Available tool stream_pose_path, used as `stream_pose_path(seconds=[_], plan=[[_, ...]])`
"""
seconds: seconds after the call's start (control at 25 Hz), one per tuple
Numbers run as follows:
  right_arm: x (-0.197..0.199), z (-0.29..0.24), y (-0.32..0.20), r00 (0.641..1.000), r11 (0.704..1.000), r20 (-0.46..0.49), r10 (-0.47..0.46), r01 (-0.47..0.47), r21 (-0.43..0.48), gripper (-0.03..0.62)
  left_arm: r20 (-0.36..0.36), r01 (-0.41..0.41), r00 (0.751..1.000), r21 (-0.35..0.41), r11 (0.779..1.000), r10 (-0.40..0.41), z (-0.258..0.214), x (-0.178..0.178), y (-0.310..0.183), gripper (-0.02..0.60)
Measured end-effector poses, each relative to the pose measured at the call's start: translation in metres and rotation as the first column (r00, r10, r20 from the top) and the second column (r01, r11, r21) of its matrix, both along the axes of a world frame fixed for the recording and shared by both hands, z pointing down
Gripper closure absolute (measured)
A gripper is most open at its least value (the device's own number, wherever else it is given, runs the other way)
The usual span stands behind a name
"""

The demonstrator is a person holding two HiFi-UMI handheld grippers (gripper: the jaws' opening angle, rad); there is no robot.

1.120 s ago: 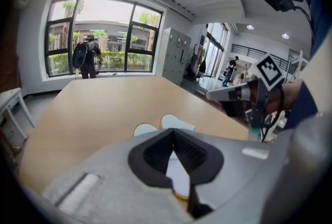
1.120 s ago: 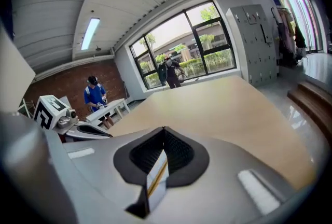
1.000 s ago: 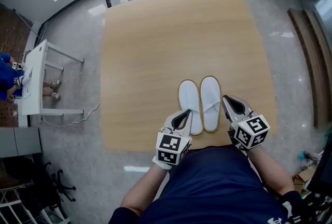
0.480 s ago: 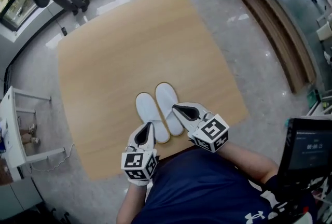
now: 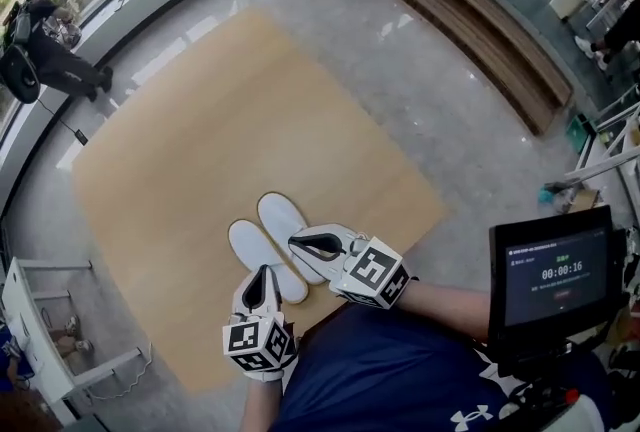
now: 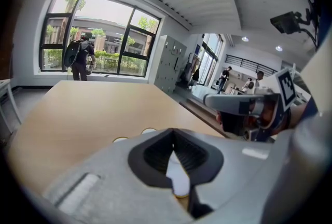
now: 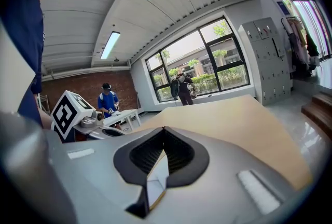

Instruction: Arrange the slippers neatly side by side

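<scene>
Two white slippers lie side by side, toes pointing away from me, on a light wooden mat (image 5: 250, 110): the left slipper (image 5: 250, 251) and the right slipper (image 5: 281, 220). My left gripper (image 5: 263, 271) hangs above the left slipper's heel, jaws shut and empty. My right gripper (image 5: 294, 241) reaches across the right slipper's heel end, also shut with nothing in it. In the left gripper view the shut gripper (image 6: 174, 131) points over both slipper toes (image 6: 148, 130). The right gripper view shows its shut gripper (image 7: 163, 129) over the mat.
A stand with a dark timer screen (image 5: 554, 272) is at my right. A low wooden bench (image 5: 480, 25) runs along the far right. A white table (image 5: 35, 315) stands at the left. A person with a backpack (image 5: 45, 45) stands by the windows. Grey floor surrounds the mat.
The head view has swung round to the right. The slippers lie together as before. Both grippers stay shut, and the right one has shifted left over the slippers' heels.
</scene>
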State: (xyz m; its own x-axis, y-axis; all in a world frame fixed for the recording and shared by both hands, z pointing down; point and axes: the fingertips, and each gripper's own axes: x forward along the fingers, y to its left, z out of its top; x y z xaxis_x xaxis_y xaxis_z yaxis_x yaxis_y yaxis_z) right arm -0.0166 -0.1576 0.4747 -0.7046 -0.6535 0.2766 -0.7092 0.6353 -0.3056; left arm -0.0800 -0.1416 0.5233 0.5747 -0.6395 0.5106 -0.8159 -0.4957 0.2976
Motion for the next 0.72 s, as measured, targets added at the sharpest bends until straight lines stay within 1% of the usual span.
stream_pose_path(seconds=[0.12,0.2,0.28,0.36,0.48,0.72], plan=[[0.005,0.011,0.01,1.0,1.0,0.001,0.01,-0.01,-0.019,0.585,0.009,-0.019,1.0,-0.025,1.0,0.019,0.008,0.006,0.012,0.578],[-0.002,0.018,0.018,1.0,0.999,-0.007,0.0,0.0,-0.043,0.585,0.015,-0.013,1.0,-0.042,0.999,0.013,0.011,0.001,0.02,0.578],[-0.007,0.022,0.023,1.0,0.998,-0.016,-0.022,0.021,-0.057,0.585,0.006,0.003,1.0,-0.051,0.999,-0.003,0.013,-0.001,0.022,0.578],[-0.011,0.019,0.025,0.999,0.998,-0.026,-0.044,0.043,-0.053,0.585,-0.007,0.013,1.0,-0.047,0.999,-0.014,0.014,0.001,0.019,0.578],[-0.02,0.008,0.022,0.997,0.997,-0.016,-0.077,0.076,-0.03,0.585,-0.018,0.029,0.999,-0.037,0.999,-0.03,0.012,-0.001,0.014,0.578],[-0.025,0.005,0.02,0.996,0.996,-0.005,-0.085,0.085,-0.03,0.585,-0.015,0.055,0.998,-0.055,0.997,-0.056,0.017,-0.011,0.019,0.578]])
